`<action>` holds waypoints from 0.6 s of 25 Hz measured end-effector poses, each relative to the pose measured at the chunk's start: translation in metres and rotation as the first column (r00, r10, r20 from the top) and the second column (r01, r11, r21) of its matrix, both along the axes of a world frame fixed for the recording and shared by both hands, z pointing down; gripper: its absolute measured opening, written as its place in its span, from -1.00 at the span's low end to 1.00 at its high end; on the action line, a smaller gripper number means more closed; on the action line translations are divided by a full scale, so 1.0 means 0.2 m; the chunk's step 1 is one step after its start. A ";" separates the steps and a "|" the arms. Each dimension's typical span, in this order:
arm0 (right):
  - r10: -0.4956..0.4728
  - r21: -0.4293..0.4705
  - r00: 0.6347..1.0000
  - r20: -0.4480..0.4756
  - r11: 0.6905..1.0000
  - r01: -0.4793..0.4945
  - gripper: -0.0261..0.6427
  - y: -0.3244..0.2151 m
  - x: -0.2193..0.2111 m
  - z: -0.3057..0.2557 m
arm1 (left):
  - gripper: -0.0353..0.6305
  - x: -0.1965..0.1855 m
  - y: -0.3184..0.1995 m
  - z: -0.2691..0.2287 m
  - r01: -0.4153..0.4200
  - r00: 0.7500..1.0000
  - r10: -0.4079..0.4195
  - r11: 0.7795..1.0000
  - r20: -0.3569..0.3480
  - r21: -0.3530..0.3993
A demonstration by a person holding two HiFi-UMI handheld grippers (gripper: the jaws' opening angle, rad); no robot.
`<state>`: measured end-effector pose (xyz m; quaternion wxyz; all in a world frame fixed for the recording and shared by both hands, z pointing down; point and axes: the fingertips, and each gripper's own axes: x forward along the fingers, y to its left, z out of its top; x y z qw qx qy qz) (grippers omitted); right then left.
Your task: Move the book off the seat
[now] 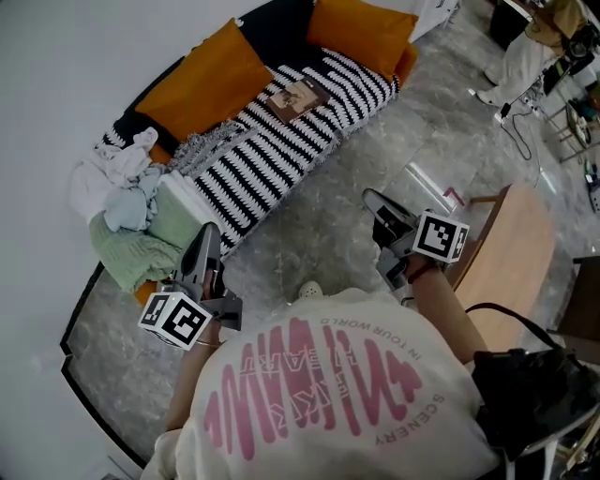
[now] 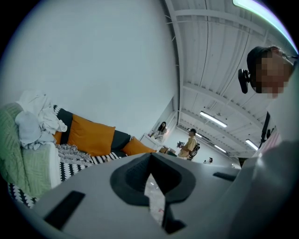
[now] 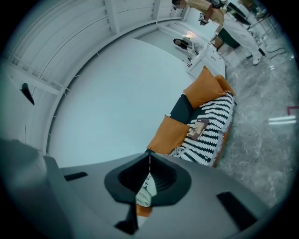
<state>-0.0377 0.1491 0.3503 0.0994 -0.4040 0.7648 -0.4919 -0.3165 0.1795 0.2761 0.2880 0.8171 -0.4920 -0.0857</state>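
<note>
Currently, in the head view, the book [image 1: 298,97] lies flat on the striped throw [image 1: 281,155] covering the sofa [image 1: 274,26], at 12 o'clock from me. One cushion [image 1: 208,77] sits at the book's 10 o'clock and a second cushion [image 1: 361,33] at its 2 o'clock. I note heaped clothes [image 1: 131,202] at the sofa's near end, at 10 o'clock. The left gripper [image 1: 208,232] is at 8 o'clock, jaws together and empty, near the clothes. The right gripper [image 1: 373,199] is at 3 o'clock over the floor [image 1: 328,234], jaws together and empty, with a table [image 1: 511,248] beside it. Both grippers are well apart from the book, which the right gripper view shows at 1 o'clock.
</note>
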 end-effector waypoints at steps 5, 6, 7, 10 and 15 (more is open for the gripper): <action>0.026 -0.008 1.000 -0.017 1.000 -0.026 -0.89 -0.01 0.02 0.01 | -0.87 0.00 -0.05 0.01 -0.016 1.000 0.016 1.000 -0.024 -0.004; 0.035 -0.015 0.999 -0.033 0.999 -0.036 -0.89 -0.01 0.04 0.01 | -0.87 0.01 -0.05 0.02 -0.020 0.999 0.020 1.000 -0.027 -0.005; 0.037 -0.013 0.999 -0.027 0.999 -0.037 -0.89 -0.03 0.03 0.01 | -0.87 0.01 -0.06 0.02 -0.025 0.999 0.025 1.000 -0.030 -0.006; 0.019 0.009 1.000 0.011 1.000 -0.019 -0.89 -0.07 -0.04 0.01 | -0.87 0.01 -0.07 0.03 -0.038 0.999 0.038 0.999 -0.033 0.003; -0.037 0.024 0.999 0.028 0.999 0.036 -0.89 -0.10 -0.15 0.00 | -0.87 -0.03 -0.03 0.03 -0.011 1.000 0.012 1.000 -0.021 0.005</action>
